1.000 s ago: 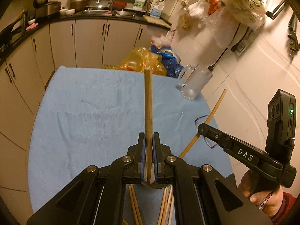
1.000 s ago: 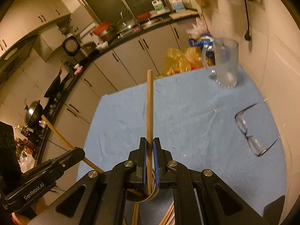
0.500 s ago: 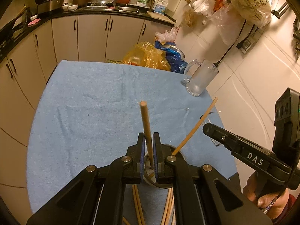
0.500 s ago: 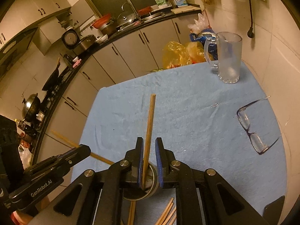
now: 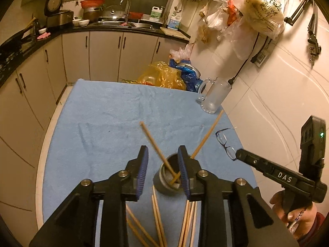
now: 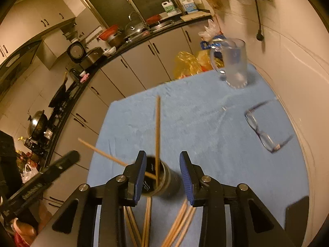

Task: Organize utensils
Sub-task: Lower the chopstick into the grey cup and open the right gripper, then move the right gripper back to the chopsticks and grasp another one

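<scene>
Standing in a metal cup (image 5: 167, 182), two chopsticks (image 5: 157, 149) cross, leaning apart with tips up. Both the left gripper (image 5: 163, 169) and right gripper (image 6: 162, 174) gape empty around the cup; loose chopsticks (image 5: 158, 220) lie just beside it.

My left gripper (image 5: 162, 169) is matte black, two angular arms each ending in a ribbed blue pad (image 5: 143, 171). Round silver screws sit behind the pads, two to each arm. My right gripper (image 6: 162, 175) is built the same way: black arms, blue pads (image 6: 186, 180), silver screw heads. From the left camera its black side reads "DAS" in white (a small green light glows on the boxy block behind that). Under its handle I see my right hand (image 5: 296, 212), bare skin with a red sleeve cuff.
</scene>
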A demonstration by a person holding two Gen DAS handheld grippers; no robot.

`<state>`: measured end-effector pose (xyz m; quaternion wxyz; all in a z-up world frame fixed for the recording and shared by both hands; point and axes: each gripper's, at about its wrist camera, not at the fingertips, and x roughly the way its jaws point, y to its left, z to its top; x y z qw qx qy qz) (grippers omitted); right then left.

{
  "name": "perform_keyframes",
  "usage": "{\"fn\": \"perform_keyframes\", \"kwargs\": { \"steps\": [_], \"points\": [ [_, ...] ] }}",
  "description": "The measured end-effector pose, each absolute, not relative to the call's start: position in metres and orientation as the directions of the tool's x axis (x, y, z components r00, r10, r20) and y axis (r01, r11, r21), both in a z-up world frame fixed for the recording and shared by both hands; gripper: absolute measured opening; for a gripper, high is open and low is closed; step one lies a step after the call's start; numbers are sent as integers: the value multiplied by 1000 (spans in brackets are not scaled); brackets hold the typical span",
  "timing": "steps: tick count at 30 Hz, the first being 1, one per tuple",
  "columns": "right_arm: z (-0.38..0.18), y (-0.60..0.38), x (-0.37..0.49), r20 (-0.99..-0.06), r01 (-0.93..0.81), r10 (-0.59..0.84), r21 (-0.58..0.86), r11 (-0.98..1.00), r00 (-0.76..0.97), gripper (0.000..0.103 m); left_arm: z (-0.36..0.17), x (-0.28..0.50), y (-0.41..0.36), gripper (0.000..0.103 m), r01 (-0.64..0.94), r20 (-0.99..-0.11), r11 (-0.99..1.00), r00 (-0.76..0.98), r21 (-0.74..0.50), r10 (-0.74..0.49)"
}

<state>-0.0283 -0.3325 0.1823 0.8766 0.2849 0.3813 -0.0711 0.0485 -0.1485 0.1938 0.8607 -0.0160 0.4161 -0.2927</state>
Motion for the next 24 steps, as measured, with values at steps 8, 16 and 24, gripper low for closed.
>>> {"fn": "perform_keyframes", "kwargs": {
  "steps": [8, 16, 24],
  "points": [
    [129, -313, -79, -781, 400, 136, 450, 798, 609, 36, 146, 4, -105, 33, 432, -769, 860, 440, -273, -464],
    [68, -310, -126, -862, 508, 156, 420, 752, 483, 36, 68, -49, -77, 33, 372, -868, 885, 296, -279, -398],
    [68, -299, -134, -865, 524, 150, 418, 742, 478, 36, 68, -65, -57, 33, 373, -858, 888, 325, -269, -397]
  ]
}}
